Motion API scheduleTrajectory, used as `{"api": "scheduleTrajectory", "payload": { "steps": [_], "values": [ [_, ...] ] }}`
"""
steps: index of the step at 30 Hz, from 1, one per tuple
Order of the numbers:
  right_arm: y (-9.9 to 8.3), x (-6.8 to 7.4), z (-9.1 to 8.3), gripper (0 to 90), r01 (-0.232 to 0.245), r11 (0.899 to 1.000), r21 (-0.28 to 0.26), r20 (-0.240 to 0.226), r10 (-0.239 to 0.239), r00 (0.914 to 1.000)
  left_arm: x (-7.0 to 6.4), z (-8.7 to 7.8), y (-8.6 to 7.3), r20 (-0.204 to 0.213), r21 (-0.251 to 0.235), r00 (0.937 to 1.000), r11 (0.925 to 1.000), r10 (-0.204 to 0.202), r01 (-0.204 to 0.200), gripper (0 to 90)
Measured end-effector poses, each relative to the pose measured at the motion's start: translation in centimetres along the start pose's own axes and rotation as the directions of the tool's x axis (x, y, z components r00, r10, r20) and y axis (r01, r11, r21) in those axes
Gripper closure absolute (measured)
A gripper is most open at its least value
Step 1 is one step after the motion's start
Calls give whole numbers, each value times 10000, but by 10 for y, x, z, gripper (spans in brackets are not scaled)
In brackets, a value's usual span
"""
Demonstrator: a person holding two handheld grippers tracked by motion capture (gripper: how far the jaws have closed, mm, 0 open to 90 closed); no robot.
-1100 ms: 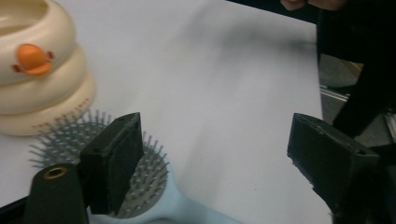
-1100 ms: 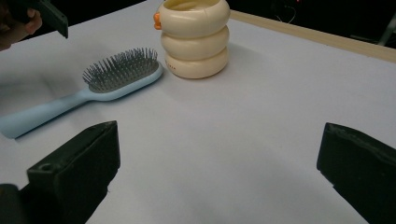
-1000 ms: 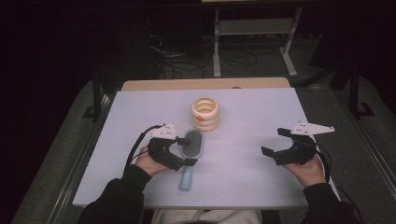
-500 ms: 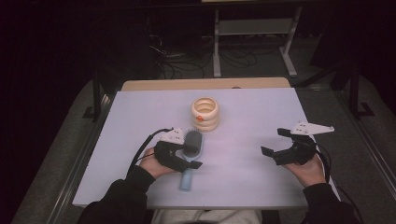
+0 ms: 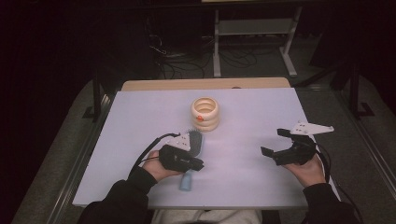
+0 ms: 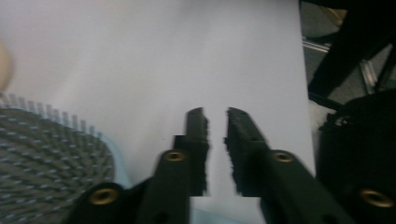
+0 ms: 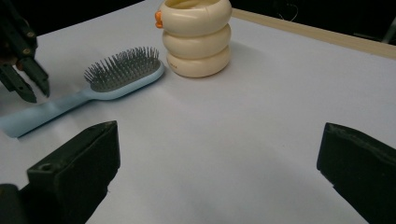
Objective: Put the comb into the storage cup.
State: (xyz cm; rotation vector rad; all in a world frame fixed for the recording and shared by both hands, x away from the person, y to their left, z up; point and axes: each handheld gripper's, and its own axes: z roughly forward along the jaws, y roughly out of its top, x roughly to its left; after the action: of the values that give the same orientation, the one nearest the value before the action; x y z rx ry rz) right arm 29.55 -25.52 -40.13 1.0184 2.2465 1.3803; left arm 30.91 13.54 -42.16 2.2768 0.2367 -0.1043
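A light blue hairbrush (image 5: pixel 196 140) lies bristles up on the white table, its handle (image 5: pixel 186 181) pointing toward the person. In the right gripper view the hairbrush (image 7: pixel 121 70) sits left of a cream ribbed cup (image 7: pixel 196 39). My left gripper (image 5: pixel 200 164) hovers across the handle, jaws a narrow gap apart with nothing between them. In the left gripper view, my left gripper (image 6: pixel 217 116) has the brush head (image 6: pixel 46 158) to its left. My right gripper (image 5: pixel 272 141) rests at the table's right, wide open and empty.
The cream cup (image 5: pixel 205 113), with a small orange spot on its side, stands just behind the brush head. The white table top (image 5: pixel 243 121) has bare room between the two grippers. A wooden strip (image 5: pixel 205 84) edges the far side.
My left gripper has moved right, from beside the brush to over its handle. The right gripper, brush and cup have stayed put.
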Motion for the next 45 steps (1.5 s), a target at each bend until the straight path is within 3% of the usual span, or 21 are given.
{"api": "scheduleTrajectory", "payload": {
  "steps": [6, 23, 29, 33, 45],
  "values": [
    [0, 0, 0, 0, -7, 10000, 28, -10, 7, 10000, -3, 8, 0, 361, 382, 9993, 9993, 38, -52, 898],
    [0, 0, 0, 0, -18, 10000, 34, 16, 18, 10000, -7, 10, -6, 551, 1150, 9982, 9930, 219, -282, 899],
    [0, 0, 0, 0, -11, 10000, 34, 7, 11, 10000, -6, 7, -11, 481, 1233, 9987, 9922, 147, -205, 899],
    [0, 0, 0, 0, -7, 10000, 44, 25, 7, 10000, -6, 8, -15, 342, 1584, 9993, 9872, 139, -191, 900],
    [0, 0, 0, 0, -22, 10000, 24, 22, 22, 10000, -5, 7, -21, 472, 1877, 9989, 9821, 43, -131, 900]
  ]
}}
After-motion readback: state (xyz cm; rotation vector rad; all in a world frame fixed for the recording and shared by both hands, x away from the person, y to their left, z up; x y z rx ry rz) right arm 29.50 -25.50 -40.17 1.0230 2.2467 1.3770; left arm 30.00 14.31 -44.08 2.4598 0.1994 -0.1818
